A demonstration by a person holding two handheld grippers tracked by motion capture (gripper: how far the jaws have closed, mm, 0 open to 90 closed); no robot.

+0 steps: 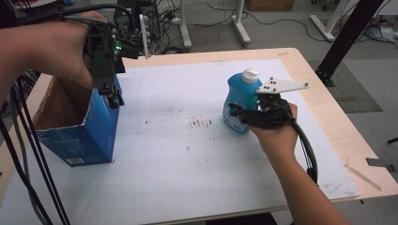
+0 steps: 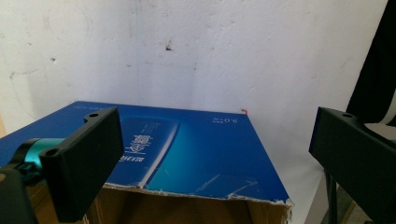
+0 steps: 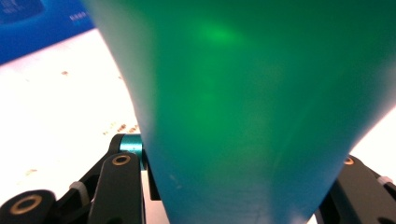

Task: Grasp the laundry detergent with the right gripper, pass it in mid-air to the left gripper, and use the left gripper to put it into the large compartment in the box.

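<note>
The right gripper [image 1: 233, 112], jaws clenched low on the bottle [image 1: 240, 101], could tip it; the left gripper [image 1: 112, 98], jaws released, straddles the box [image 1: 94, 136] wall.

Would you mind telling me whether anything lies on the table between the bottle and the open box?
Nothing visible does. The right gripper is shut on the bottle, and the white sheet between it and the box is bare but for small dark specks. The left gripper hangs open at the box's rim.

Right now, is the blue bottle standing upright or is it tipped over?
Upright. The blue bottle stands on its base on the white table cover, white cap on top, with the right gripper shut on its body.
</note>
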